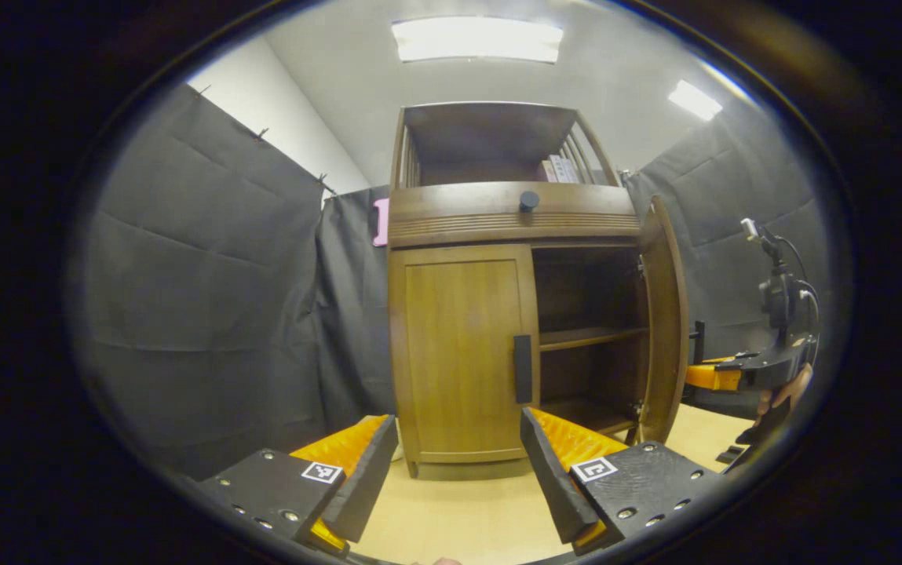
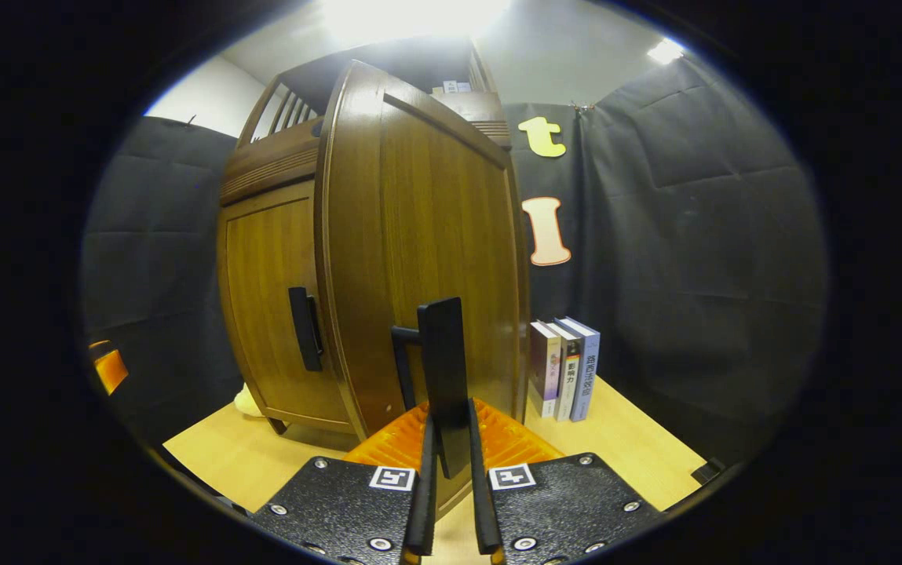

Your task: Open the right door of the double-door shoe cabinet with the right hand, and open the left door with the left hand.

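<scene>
The wooden shoe cabinet (image 1: 498, 212) stands on a pale table. Its left door (image 1: 462, 353) is closed, with a dark vertical handle (image 1: 523, 369) at its inner edge. The right door (image 1: 664, 314) is swung wide, and shelves show inside. My left gripper (image 1: 458, 416) is open, low in front of the left door and short of its handle. In the right gripper view, my right gripper (image 2: 449, 428) is shut on the right door's handle (image 2: 441, 353), with the right door (image 2: 419, 235) edge-on ahead. The left door's handle (image 2: 305, 328) shows beyond it.
Three books (image 2: 568, 369) stand upright on the table right of the cabinet. Black cloth walls close in on both sides. A round knob (image 1: 528, 201) sits on the drawer front above the doors. The right gripper (image 1: 725, 377), held by a hand, shows beside the swung door.
</scene>
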Demonstrator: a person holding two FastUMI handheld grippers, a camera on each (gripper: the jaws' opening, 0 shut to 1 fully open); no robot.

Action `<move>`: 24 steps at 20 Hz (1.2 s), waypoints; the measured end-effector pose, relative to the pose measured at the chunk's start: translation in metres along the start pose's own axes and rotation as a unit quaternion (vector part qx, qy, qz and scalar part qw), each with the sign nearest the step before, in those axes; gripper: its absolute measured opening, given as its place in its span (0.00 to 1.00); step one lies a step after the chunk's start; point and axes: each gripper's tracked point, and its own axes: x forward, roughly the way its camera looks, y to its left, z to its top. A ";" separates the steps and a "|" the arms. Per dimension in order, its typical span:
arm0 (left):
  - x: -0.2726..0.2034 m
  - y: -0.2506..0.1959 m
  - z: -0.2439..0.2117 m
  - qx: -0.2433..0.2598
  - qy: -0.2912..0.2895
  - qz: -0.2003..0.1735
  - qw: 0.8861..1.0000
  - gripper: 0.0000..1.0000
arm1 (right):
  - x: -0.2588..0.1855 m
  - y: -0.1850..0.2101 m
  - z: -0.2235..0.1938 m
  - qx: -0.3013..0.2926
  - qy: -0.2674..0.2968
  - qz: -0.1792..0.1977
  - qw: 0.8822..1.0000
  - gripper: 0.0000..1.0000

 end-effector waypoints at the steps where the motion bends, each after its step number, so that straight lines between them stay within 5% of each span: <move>1: 0.001 -0.003 0.000 -0.001 0.001 -0.006 1.000 0.84 | -0.002 -0.006 0.001 0.000 -0.001 -0.005 1.000 0.17; 9: 0.012 -0.044 0.004 -0.005 -0.005 -0.055 0.998 0.84 | -0.021 -0.062 0.010 -0.021 -0.014 -0.067 0.997 0.16; 13: 0.017 -0.061 0.001 -0.016 -0.003 -0.076 0.997 0.90 | -0.035 -0.090 0.010 -0.026 -0.013 -0.097 0.995 0.10; 14: 0.019 -0.065 0.000 -0.020 -0.001 -0.079 0.997 0.92 | -0.038 -0.096 0.010 -0.027 -0.012 -0.104 0.994 0.01; 15: 0.021 -0.067 -0.003 -0.023 0.003 -0.081 0.996 0.94 | -0.041 -0.102 0.010 -0.025 -0.013 -0.109 0.994 0.10; 21: 0.051 -0.068 -0.010 -0.034 0.014 -0.080 0.996 0.92 | -0.056 -0.140 0.004 -0.034 -0.011 -0.164 0.986 0.18; 24: 0.067 -0.068 -0.017 -0.025 0.027 -0.073 0.997 0.90 | -0.065 -0.133 0.004 -0.016 -0.014 -0.146 0.989 0.20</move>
